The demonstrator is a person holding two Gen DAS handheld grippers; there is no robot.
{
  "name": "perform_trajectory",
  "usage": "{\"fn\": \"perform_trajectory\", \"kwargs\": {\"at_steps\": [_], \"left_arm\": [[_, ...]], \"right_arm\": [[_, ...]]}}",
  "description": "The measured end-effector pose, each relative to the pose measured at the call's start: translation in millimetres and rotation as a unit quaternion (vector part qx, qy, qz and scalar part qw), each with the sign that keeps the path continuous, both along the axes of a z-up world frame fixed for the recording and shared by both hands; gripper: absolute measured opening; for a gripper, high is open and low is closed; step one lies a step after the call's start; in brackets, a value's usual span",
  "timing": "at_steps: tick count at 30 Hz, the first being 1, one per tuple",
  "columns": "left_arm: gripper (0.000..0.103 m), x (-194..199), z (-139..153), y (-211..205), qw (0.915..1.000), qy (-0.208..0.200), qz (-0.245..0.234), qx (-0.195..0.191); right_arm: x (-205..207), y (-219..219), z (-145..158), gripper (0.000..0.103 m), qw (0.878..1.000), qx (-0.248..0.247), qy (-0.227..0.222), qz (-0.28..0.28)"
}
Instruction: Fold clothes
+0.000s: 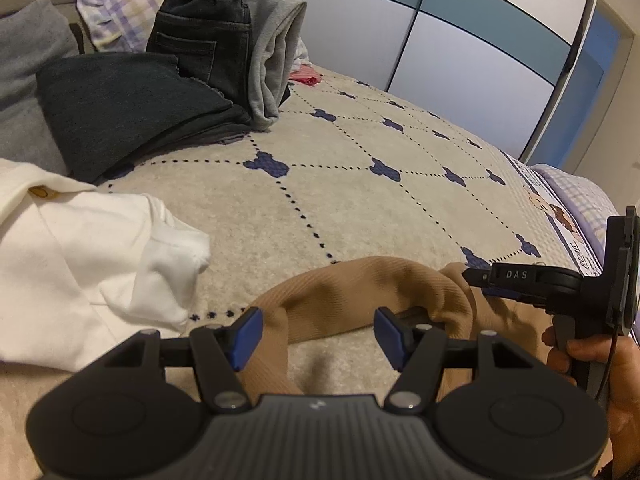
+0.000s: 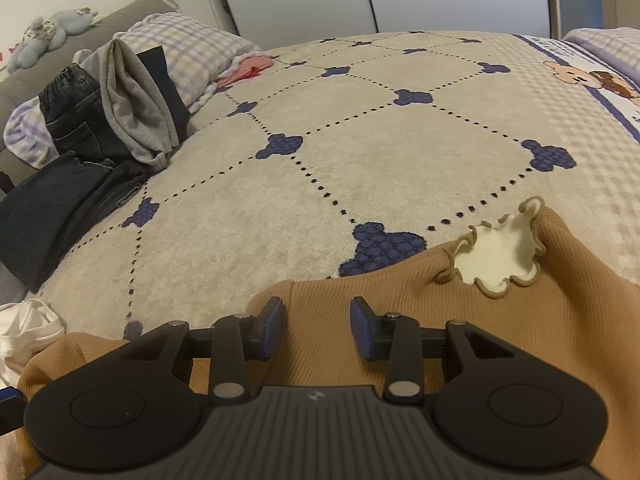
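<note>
White garment: lies crumpled at 9 o'clock in the left wrist view, on the bed.
Folded pile: dark jeans, grey and black pieces stacked at 11 o'clock, well apart from the claws.
Left claw: spread wide, blue pads empty, hovering over a rolled edge of the tan garment.
Tan garment: at 6 o'clock on the bed in both views, ribbed, with a cream frilled collar at 3 o'clock.
Right claw: spread, just above the tan fabric, pinching nothing.
</note>
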State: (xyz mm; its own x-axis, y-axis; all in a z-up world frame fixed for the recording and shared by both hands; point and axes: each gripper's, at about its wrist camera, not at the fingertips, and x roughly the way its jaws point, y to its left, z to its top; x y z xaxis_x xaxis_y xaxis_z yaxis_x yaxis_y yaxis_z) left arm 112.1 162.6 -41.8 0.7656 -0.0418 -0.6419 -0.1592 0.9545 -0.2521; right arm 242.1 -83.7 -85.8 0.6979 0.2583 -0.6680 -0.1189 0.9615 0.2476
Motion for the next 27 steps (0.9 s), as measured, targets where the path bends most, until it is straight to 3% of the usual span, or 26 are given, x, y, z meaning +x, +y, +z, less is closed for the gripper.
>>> {"fn": "perform_trajectory", "kwargs": {"at_steps": [5,9,12,14,17,19,22,27], "left_arm": [[0.064,1,-2,4,0.9998,0.001,0.012,0.015],[0.063,7,-13,10,0.9995,0.024,0.009,-0.02],[0.042,11,-22,16,0.998,0.044,0.009,-0.044],[0.02,13,-28,18,0.9976,0.056,0.019,-0.036],[0.01,14,-31,21,0.9975,0.059,0.032,-0.026],[0.008,13,-25,20,0.9983,0.042,0.04,-0.01],[0.008,5,-8,14,0.9969,-0.016,0.056,0.053],[0.008,-16,19,9,0.9802,-0.128,0.06,0.139]], "right_arm": [[-9,0,4,0.041,0.999,0.029,-0.019,0.007],[-12,4,0,0.042,0.998,0.046,-0.024,0.02],[-14,9,-4,0.042,0.998,0.055,-0.025,0.036],[-16,10,-6,0.043,0.997,0.056,-0.03,0.043],[-17,6,-7,0.044,0.996,0.069,-0.032,0.047],[-17,2,-7,0.044,0.995,0.082,-0.031,0.048],[-17,-4,-8,0.044,0.993,0.101,-0.029,0.049],[-20,-10,-4,0.044,0.989,0.132,-0.031,0.055]]}}
